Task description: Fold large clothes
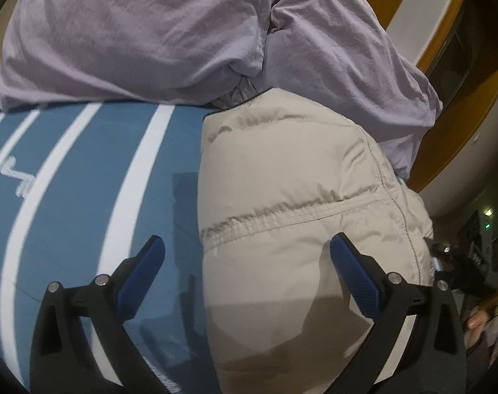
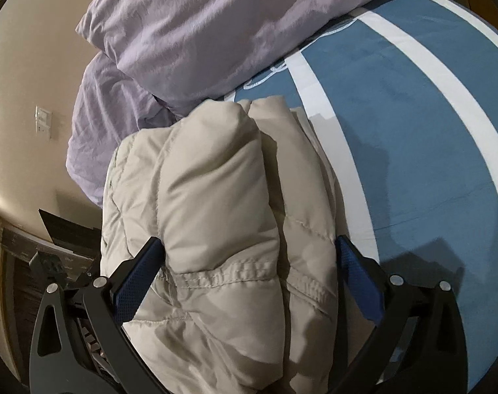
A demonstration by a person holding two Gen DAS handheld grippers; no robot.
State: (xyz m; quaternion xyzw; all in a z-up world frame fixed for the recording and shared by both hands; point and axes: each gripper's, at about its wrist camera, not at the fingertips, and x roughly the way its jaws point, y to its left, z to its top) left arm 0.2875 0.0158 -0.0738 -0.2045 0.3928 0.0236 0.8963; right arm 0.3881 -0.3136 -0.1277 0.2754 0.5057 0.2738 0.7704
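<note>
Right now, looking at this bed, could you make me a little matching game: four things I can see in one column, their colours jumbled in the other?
Things:
1. puffy jacket
2. bedsheet
3. pillows
4. pads on the left gripper

Colours:
a. dark blue
b. lilac
c. beige
d. blue with white stripes

Pairs: 1-c, 2-d, 3-b, 4-a
</note>
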